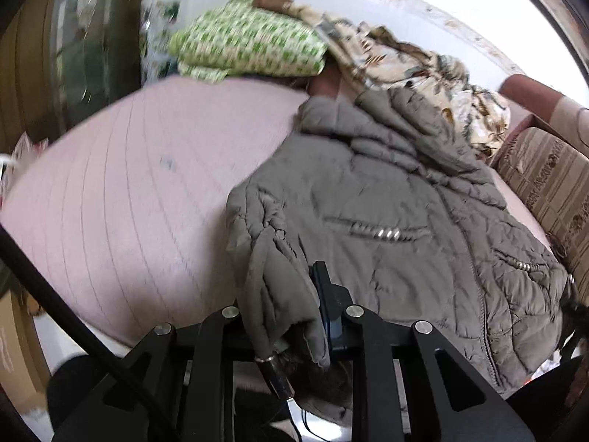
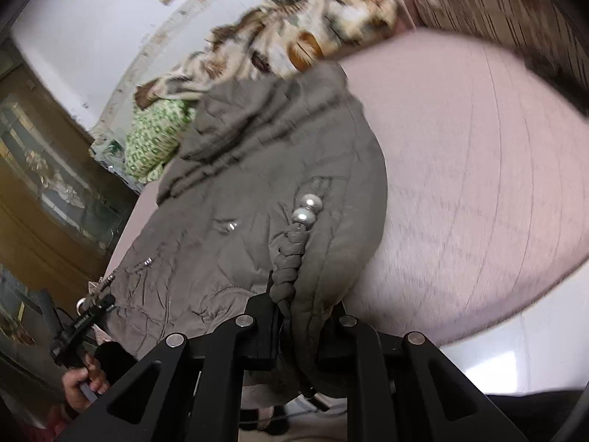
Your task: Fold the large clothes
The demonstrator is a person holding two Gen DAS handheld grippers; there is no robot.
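Observation:
A grey-brown padded jacket (image 1: 386, 199) lies front up on a pink bed sheet (image 1: 129, 184), hood toward the far side. My left gripper (image 1: 291, 294) is shut on the jacket's lower corner near the bed's front edge; cloth hangs over the fingers. My right gripper (image 2: 298, 305) is shut on the jacket's other lower corner (image 2: 316, 258), beside a braided cord with silver beads (image 2: 305, 213). The left gripper also shows in the right wrist view (image 2: 95, 305), held by a hand at the jacket's far hem.
A green patterned cloth (image 1: 250, 40) and a beige floral cloth (image 1: 416, 59) are piled at the head of the bed. A striped cushion (image 1: 552, 184) stands at the right. A wooden cabinet with glass (image 2: 48, 169) stands left of the bed. A white wall is behind.

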